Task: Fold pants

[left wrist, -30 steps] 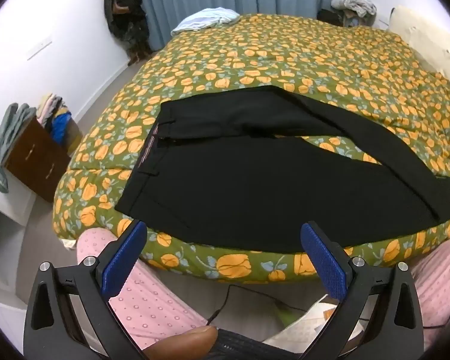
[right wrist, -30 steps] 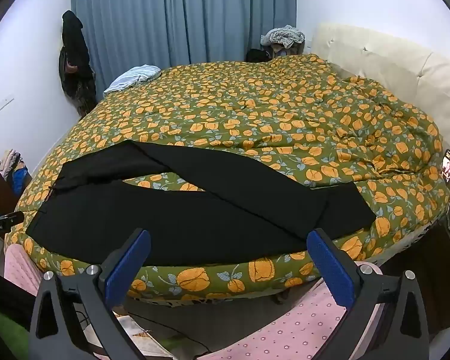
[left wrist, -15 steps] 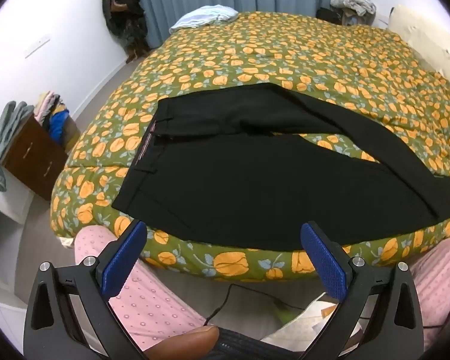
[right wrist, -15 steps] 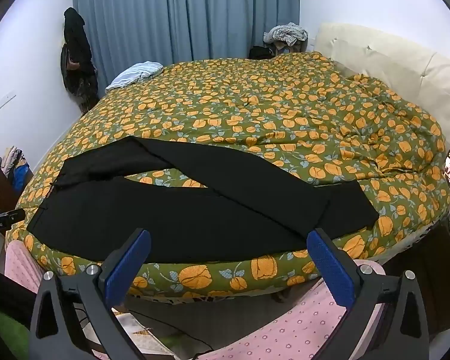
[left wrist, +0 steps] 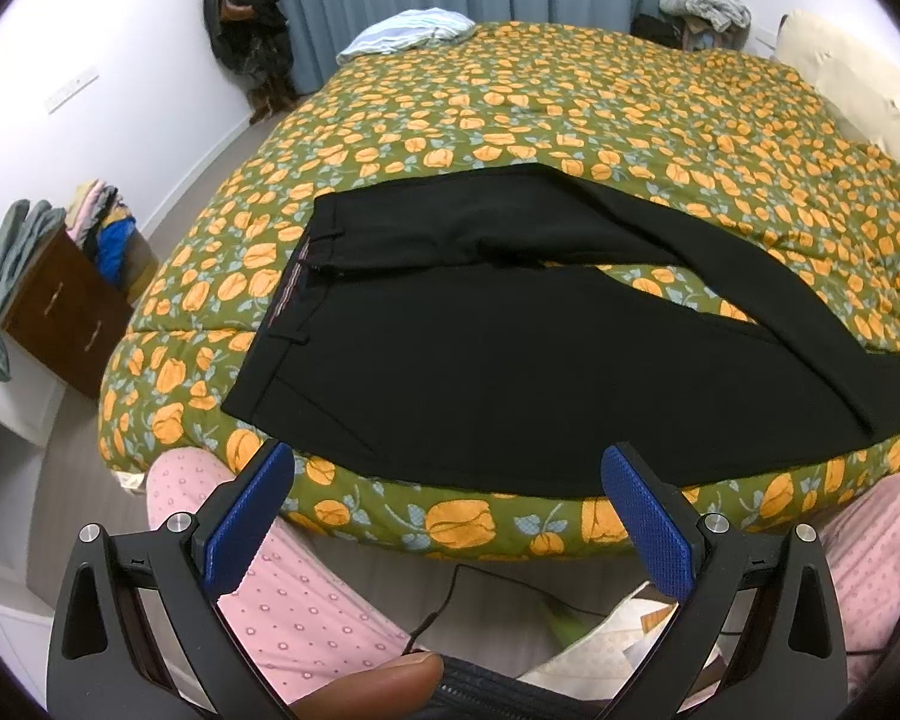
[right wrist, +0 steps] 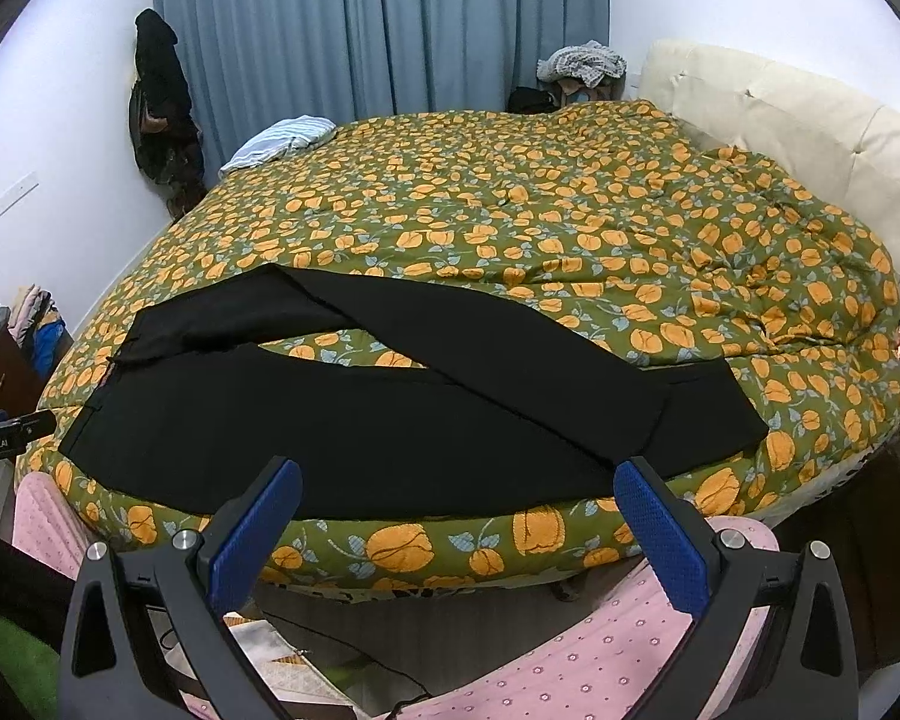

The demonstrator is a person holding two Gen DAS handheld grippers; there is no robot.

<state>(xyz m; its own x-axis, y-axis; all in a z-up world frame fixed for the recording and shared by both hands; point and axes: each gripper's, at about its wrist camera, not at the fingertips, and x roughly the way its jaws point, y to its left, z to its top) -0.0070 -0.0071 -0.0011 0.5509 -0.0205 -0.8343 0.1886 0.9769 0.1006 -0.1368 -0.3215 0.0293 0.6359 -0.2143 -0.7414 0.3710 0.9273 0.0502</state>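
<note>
Black pants point(left wrist: 510, 372) lie spread flat near the front edge of the bed, waistband to the left, legs running right; the far leg crosses over the near one toward the cuffs point(right wrist: 708, 408). In the right wrist view the same pants point(right wrist: 390, 420) stretch across the bed's front. My left gripper point(left wrist: 447, 480) hovers open just short of the bed edge, below the pants' near hem, holding nothing. Just as open and empty, my right gripper point(right wrist: 457, 495) hangs before the bed edge, below the pants' leg section.
The bed wears a green quilt with orange flowers point(left wrist: 570, 108). A cream headboard point(right wrist: 780, 114) is at right, a wooden drawer unit with clothes point(left wrist: 72, 300) at left, blue curtains point(right wrist: 390, 24) behind. The person's pink-clad legs point(left wrist: 294, 612) and floor clutter point(left wrist: 600, 642) lie below the grippers.
Both cameras have shifted slightly; the bed and pants sit a little lower and nearer in view. The pants have not moved and both grippers stay open.
</note>
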